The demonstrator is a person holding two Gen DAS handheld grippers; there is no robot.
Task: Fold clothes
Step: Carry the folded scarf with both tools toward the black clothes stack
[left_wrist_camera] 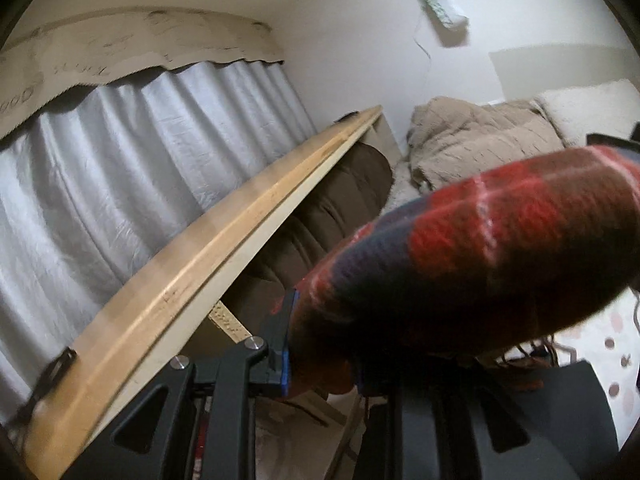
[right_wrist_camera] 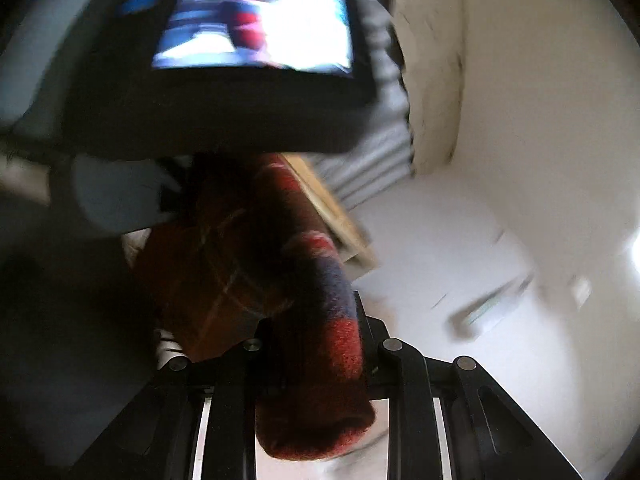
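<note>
Gripping plaid garment (left_wrist_camera: pixel 480 248); both grippers.

Plaid garment (left_wrist_camera: pixel 480 240) reads to me as thick fuzzy cloth, fleece-like, matt, red and navy with thin pale stripes; same nap in the right wrist view (right_wrist_camera: pixel 320 320). My left claw (left_wrist_camera: pixel 320 344) is matt black plastic with a blue rubbery-looking pad edge and small shiny metal pins; right claw (right_wrist_camera: pixel 316 356) same matt black, metal pin heads too. Curtain (left_wrist_camera: pixel 120 160) is grey fabric with a satiny sheen, creased. Long board (left_wrist_camera: pixel 200 260) is light wood, smooth, slightly glossy on top. Brown cushion (left_wrist_camera: pixel 340 208) looks soft, matt, velvety. Beige blanket (left_wrist_camera: pixel 472 144) is quilted cloth, matt. Wall (left_wrist_camera: pixel 360 40) is flat, matt. Screen (right_wrist_camera: pixel 256 16) is glossy, glowing, blurred.
</note>
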